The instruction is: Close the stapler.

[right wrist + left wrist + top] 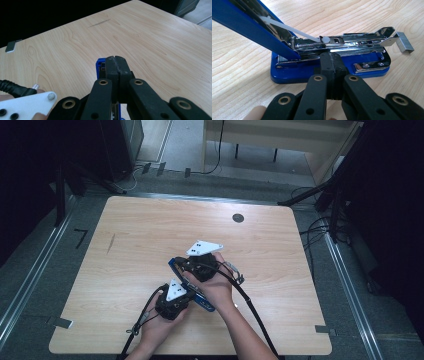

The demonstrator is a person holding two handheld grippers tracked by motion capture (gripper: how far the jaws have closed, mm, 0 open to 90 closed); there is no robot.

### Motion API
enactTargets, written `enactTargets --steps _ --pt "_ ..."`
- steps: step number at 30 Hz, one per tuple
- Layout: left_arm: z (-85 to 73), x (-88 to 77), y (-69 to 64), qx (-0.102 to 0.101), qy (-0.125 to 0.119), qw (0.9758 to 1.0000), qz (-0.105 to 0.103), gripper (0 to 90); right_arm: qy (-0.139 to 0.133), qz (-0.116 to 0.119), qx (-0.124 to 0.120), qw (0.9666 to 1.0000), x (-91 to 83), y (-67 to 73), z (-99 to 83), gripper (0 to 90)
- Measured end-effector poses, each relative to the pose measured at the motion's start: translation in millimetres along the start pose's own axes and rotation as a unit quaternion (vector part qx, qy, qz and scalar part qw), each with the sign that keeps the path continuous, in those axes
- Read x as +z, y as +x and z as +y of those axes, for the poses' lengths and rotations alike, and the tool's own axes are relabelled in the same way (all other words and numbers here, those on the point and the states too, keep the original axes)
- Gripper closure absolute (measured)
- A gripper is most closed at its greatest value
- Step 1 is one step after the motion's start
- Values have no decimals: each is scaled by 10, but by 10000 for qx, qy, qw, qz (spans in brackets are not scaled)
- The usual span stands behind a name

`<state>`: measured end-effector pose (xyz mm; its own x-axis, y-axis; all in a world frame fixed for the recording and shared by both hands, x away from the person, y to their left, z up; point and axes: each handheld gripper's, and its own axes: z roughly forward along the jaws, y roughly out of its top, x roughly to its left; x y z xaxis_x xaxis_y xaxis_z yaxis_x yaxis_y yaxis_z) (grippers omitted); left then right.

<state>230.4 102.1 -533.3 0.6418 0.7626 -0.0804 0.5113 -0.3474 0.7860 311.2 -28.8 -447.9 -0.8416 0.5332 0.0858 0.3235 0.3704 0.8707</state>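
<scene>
The left gripper (331,75) sits closest to the lens in the left gripper view, its black jaws pressed flat together with nothing between them, tips resting against the metal rail of the stapler (329,60). The table (150,235) is pale wood. On it, toward six o'clock of centre in the high view, lies the blue stapler (206,304), swung open: its lid slants up toward ten o'clock in the left gripper view, while the base and rail run long from nine to three. The right gripper (117,72) is also closed on nothing, its tips just above the raised blue lid (100,65). A strip of staples (404,43) rests at two o'clock, touching the rail's far end, well right of the left tips; my judgement is that the left gripper is nearer it.
</scene>
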Motion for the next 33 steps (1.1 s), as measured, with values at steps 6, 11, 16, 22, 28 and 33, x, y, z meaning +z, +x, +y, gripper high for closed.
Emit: enactTargets --steps 6,11,16,22,28,33 --pt "0 0 0 2 1 10000 0 900 32 53 -5 10000 84 -9 10 900" --pt "0 0 0 -6 -3 10000 2 900 102 64 -3 9999 148 -16 -4 900" --pt "0 1 0 -10 -4 10000 0 900 101 114 34 9999 184 -32 -11 900" --pt "0 0 0 -8 -1 10000 -3 900 125 124 26 9998 223 -38 -27 900" --pt "0 -1 0 -6 5 10000 -3 900 154 109 -15 9998 266 -41 -42 900" --pt "0 -1 1 -5 5 10000 -5 900 353 73 -41 9993 331 -36 -95 900"
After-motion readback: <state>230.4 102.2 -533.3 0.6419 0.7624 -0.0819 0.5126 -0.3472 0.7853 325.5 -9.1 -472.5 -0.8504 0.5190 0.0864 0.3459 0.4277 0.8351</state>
